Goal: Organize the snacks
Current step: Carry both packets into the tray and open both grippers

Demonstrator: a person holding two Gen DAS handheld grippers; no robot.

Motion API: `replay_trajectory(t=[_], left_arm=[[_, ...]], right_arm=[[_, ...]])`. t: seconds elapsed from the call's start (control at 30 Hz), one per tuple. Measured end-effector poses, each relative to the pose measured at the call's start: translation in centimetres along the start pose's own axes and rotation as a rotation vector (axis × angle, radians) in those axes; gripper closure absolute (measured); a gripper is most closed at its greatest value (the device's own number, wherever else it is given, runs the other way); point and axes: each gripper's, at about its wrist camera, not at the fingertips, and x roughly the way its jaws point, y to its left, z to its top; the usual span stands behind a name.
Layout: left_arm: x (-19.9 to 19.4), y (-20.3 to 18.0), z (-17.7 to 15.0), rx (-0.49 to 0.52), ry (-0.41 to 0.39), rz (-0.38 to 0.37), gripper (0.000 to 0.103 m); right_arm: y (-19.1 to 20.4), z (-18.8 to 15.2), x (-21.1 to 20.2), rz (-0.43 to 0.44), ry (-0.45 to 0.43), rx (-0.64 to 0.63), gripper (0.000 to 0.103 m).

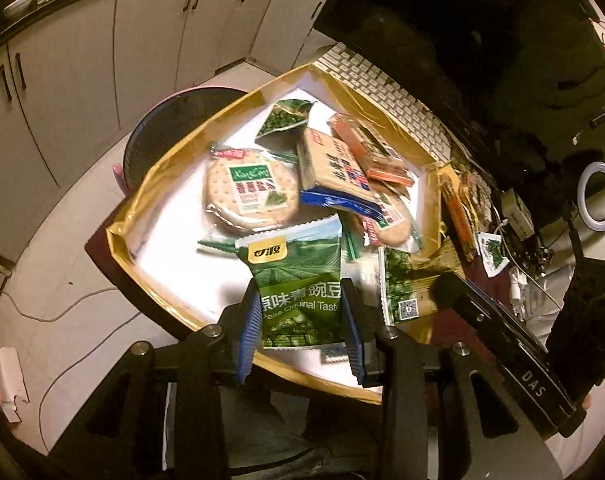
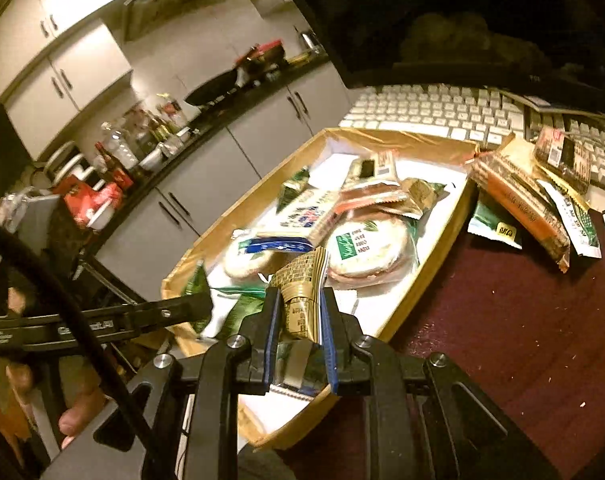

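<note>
1. Kitchen cabinets (image 1: 82,72) stand behind our maroon table (image 2: 502,340), which bears a gold-rimmed tray (image 1: 174,152).
2. Our left claw (image 1: 302,320) pinches a green pea packet (image 1: 298,280) over the tray's near end.
3. Our right claw (image 2: 300,320) grips a gold packet (image 2: 302,292); ahead lie round crackers (image 1: 248,188) and a blue biscuit pack (image 1: 334,172).

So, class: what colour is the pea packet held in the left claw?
Mostly green, with a yellow logo patch, on the pea packet in the left claw; clearest in the left wrist view.

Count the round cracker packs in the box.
2. One round cracker pack lies toward the box's left side; the second round pack sits toward the right, partly under the blue-edged cracker packet. More could be hidden under the pile.
</note>
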Motion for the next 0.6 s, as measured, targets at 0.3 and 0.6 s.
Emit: replay_trajectory(t=[0.3,0.6], left_arm=[[1.0,2.1,1.2,-0.017,0.041,0.046,0.064],[1.1,3.6,2.1,-0.041,0.046,0.079,0.063]], right_arm=[[-0.7,-0.1,1.1,0.014,0.032,0.005,0.085],[0.3,0.4,3.1,0.017,0.055,-0.011,0.084]])
